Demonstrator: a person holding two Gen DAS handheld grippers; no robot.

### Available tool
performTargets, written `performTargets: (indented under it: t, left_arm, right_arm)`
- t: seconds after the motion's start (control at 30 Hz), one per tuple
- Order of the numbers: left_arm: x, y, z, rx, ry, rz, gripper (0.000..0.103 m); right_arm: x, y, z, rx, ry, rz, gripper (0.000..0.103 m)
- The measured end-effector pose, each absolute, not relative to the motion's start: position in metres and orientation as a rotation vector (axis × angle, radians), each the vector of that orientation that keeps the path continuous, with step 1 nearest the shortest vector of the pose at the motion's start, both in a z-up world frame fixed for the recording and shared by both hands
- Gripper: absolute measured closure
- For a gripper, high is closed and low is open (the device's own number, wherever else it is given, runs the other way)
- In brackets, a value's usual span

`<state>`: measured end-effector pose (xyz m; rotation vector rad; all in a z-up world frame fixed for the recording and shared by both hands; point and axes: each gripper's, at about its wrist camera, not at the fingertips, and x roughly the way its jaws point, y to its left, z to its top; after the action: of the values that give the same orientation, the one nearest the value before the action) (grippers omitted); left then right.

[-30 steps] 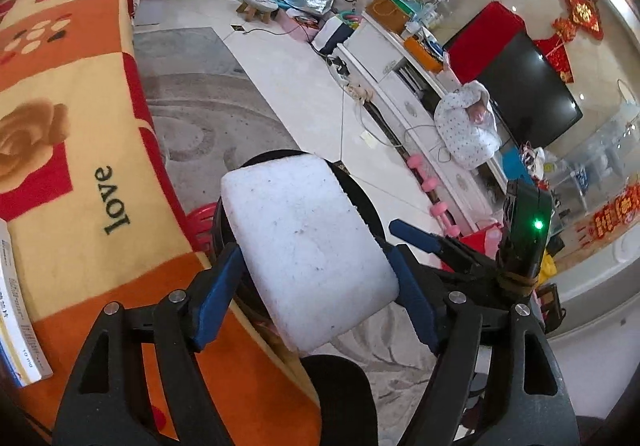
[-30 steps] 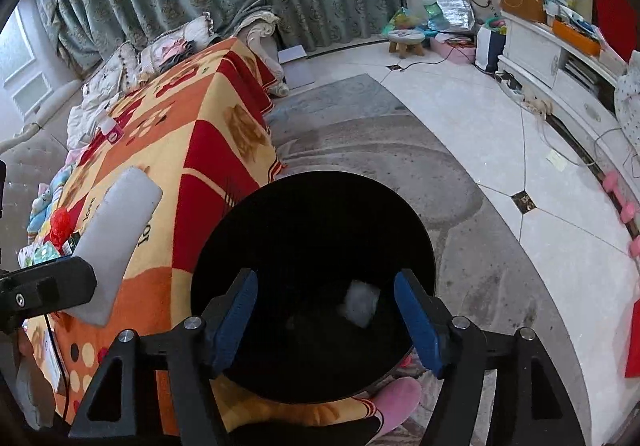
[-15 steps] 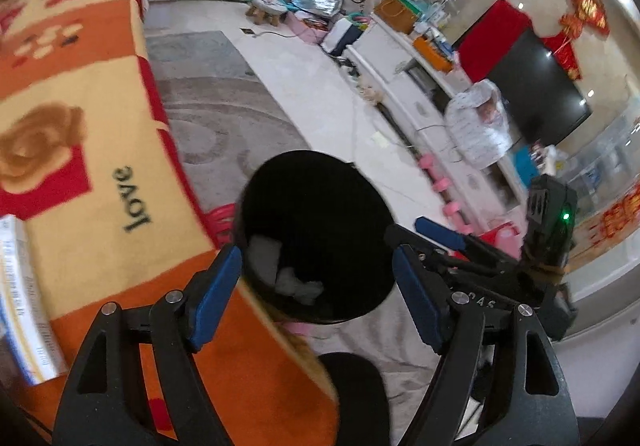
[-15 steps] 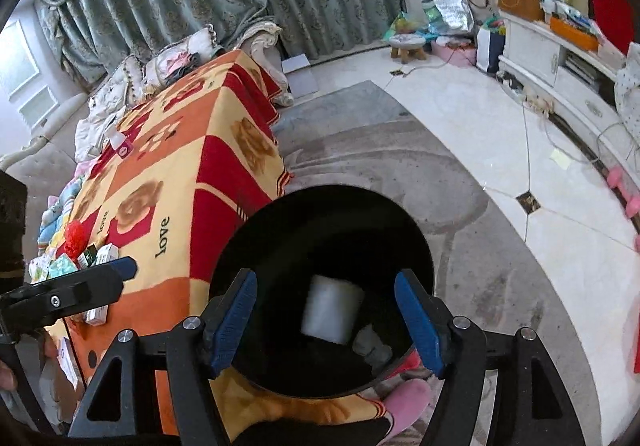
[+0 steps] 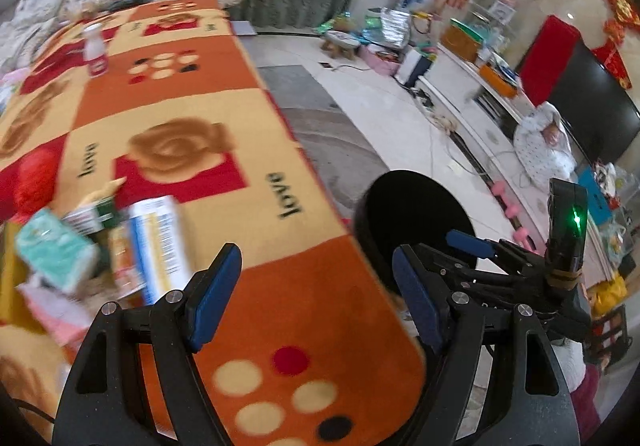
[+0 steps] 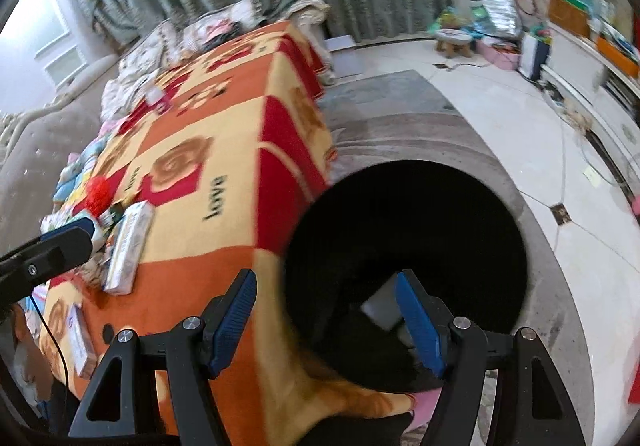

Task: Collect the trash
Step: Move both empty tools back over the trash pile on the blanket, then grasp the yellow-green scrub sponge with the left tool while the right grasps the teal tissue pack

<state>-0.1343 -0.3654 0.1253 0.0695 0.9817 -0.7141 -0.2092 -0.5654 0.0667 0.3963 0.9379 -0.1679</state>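
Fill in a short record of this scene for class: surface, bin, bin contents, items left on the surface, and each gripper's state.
surface: patterned blanket
bin: black trash bin, beside the blanket's edge
bin contents: white foam block
items left: blue-and-white box, green tissue pack, small white bottle
left gripper: open, empty
right gripper: open, empty

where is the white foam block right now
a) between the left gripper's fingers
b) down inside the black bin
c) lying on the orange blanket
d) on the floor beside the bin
b: in the right wrist view the white foam block lies down inside the black bin, while the left gripper has nothing between its fingers.
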Motion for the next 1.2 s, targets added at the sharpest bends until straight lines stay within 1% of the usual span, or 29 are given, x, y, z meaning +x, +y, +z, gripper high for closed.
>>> performTargets:
  t: [0.33,0.53,0.63,0.73,0.93,1.07,1.2]
  left_arm:
    - [-0.115,-0.250,0.130,0.060,0.970,-0.511,0.025]
    - [-0.097,-0.169,0.119,0.056,0.957,-0.357,0.026]
    - [-0.084,-0.143,0.110,0.042,0.964,-0.302,0.026]
    - [-0.072,-0.132,0.099,0.033,0.990,-0.279,0.026]
    - [-0.060,-0.135,0.080,0.074,1.024,-0.280,0.026]
    - [-0.057,-0.133,0.072,0.100,1.039,-0.277,0.026]
    - [-0.049,-0.130,0.066,0.067,1.057,-0.285,0.026]
  right_arm:
    - [-0.158,-0.479,0.068,0.351,0.953,0.038,0.034]
    - [-0.115,-0.415,0.076,0.299,0.947,0.209,0.034]
    - [-0.092,-0.383,0.079,0.282,0.945,0.303,0.034]
    - [-0.067,-0.355,0.079,0.272,0.956,0.390,0.034]
    - [-0.024,-0.315,0.064,0.258,1.021,0.521,0.034]
    - [-0.011,-0.303,0.054,0.220,1.054,0.555,0.034]
    - [0.000,-0.304,0.045,0.261,1.065,0.562,0.034]
